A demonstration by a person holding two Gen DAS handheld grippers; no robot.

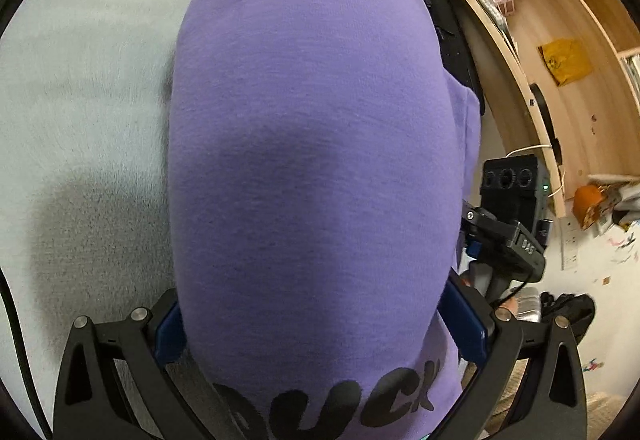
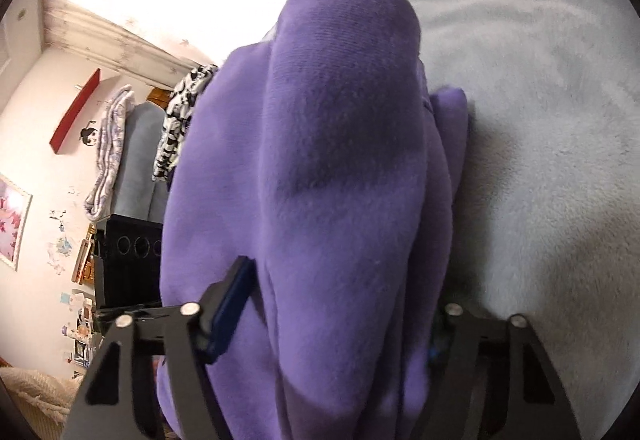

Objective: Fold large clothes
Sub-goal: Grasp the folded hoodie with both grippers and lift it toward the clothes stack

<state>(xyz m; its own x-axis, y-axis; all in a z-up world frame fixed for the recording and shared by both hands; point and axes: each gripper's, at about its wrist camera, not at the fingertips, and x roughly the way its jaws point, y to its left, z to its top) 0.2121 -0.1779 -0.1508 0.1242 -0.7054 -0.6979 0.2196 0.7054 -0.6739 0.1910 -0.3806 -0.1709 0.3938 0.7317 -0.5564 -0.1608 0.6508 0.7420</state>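
left gripper (image 1: 320, 324) pinching purple garment (image 1: 312, 120) | right gripper (image 2: 332, 304) straddling fold, grip uncertain | bed (image 1: 80, 80) at 9 | keep edges level

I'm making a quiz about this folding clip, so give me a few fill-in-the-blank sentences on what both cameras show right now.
1. The garment between the left gripper fingers is ____ in colour.
2. The black letters printed on it appear only in the ____ wrist view.
3. The garment lies on a pale ____ blanket.
4. In the right wrist view, the garment bulges up between the fingers of the ____ gripper.

Missing words: purple; left; grey; right
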